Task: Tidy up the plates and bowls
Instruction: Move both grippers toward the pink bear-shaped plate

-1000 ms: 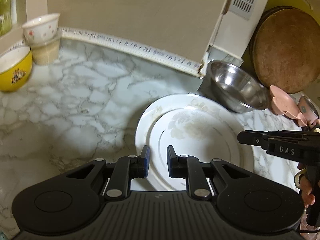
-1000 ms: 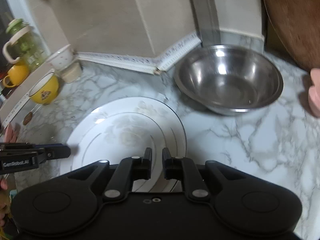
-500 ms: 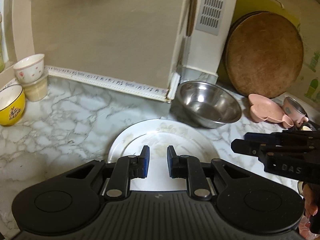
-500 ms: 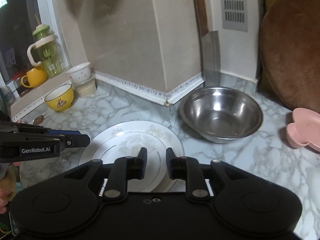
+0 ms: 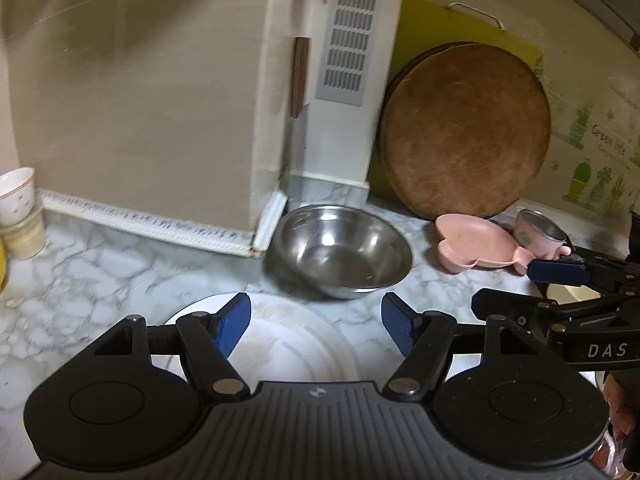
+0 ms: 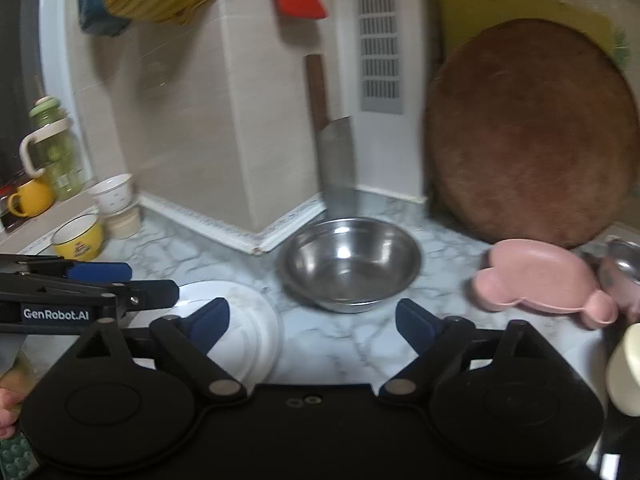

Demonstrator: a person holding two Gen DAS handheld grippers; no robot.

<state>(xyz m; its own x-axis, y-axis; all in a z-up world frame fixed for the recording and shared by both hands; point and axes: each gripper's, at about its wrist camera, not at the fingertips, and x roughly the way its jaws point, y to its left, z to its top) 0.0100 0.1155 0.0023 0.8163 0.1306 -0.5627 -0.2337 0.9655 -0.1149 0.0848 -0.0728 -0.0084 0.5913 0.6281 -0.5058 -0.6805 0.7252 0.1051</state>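
A white patterned plate (image 5: 280,344) lies on the marble counter just under my left gripper (image 5: 316,320), which is open and empty above its far edge. It also shows in the right wrist view (image 6: 240,320). A steel bowl (image 5: 340,252) stands behind the plate, near the wall corner; it also shows in the right wrist view (image 6: 350,264). My right gripper (image 6: 312,322) is open and empty, held above the counter in front of the steel bowl. A pink shaped dish (image 6: 540,276) lies to the right. A yellow bowl (image 6: 78,236) and stacked white cups (image 6: 116,204) stand far left.
A round wooden board (image 5: 466,132) leans on the wall at the back right. A cleaver (image 6: 334,156) stands against the corner behind the steel bowl. A small metal cup (image 5: 538,234) sits beside the pink dish. A cream object (image 6: 626,368) is at the right edge.
Both grippers have opened wide from nearly shut. Both have drawn back and tilted up, so more of the wall and back counter shows.
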